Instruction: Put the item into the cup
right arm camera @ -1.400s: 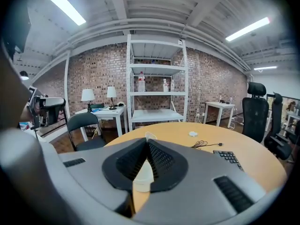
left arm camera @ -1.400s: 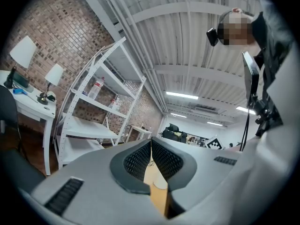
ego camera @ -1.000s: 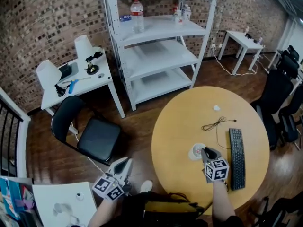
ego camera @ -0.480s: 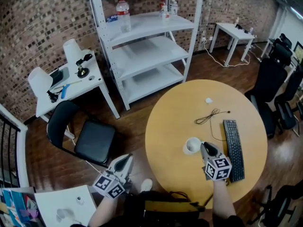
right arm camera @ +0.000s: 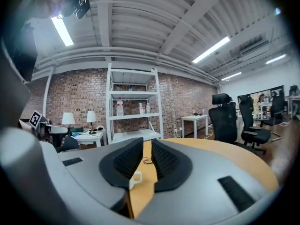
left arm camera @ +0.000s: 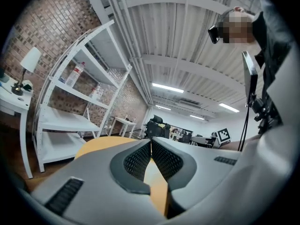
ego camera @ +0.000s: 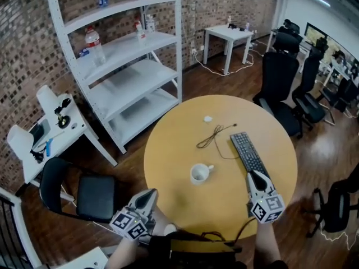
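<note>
A black keyboard (ego camera: 249, 154) lies on the round wooden table (ego camera: 168, 161), a thin dark cable (ego camera: 212, 137) just beside it. Behind stands white shelving (ego camera: 126, 77) with a water bottle (ego camera: 93, 40) on it, and a black chair (ego camera: 90, 195) to one side.

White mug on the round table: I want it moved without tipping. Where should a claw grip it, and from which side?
Probably the rim wall away from the handle, coming straight down. The mug stands upright with its mouth open, and its handle points toward the keyboard, so one jaw inside and one outside could pinch the wall.
</note>
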Available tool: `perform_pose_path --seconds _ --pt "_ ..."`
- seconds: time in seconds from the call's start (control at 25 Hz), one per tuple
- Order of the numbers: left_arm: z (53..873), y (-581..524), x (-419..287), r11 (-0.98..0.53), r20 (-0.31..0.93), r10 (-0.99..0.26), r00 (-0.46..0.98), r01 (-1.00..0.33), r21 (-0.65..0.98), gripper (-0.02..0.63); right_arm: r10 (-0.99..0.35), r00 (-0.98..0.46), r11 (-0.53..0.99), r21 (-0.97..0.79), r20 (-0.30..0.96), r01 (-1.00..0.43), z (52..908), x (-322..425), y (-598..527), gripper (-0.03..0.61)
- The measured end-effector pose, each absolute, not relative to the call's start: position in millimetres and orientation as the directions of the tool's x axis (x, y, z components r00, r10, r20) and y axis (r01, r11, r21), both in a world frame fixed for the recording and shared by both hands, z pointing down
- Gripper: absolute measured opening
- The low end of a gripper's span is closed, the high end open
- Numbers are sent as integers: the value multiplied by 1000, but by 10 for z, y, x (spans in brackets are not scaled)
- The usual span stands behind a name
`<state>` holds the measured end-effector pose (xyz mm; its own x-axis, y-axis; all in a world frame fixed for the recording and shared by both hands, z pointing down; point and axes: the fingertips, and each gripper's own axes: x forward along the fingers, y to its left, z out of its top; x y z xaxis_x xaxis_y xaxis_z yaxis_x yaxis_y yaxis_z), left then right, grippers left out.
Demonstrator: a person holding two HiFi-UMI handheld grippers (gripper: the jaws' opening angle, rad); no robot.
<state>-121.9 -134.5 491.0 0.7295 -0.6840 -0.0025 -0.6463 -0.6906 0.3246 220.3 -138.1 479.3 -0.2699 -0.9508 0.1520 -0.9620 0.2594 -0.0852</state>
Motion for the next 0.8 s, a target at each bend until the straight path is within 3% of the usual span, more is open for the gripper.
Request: perform_pose_path --seconds 0.24,0.52,0.8 --pt "4759 -1463 -732 -787 -30 -578 815 -548 284 3 -987 -107 93 -118 123 -989 4799 2769 -700 26" --pt "4761 -1507 -460 -808 -36 -546 837 -514 287 3 -995 32 -45 -127 97 -991 4795 3169 -200 17" --pt "4847 -1445 -348 -807 -3 -528 850 -500 314 3 -994 21 -34 -124 104 -992 4753 3116 -208 8"
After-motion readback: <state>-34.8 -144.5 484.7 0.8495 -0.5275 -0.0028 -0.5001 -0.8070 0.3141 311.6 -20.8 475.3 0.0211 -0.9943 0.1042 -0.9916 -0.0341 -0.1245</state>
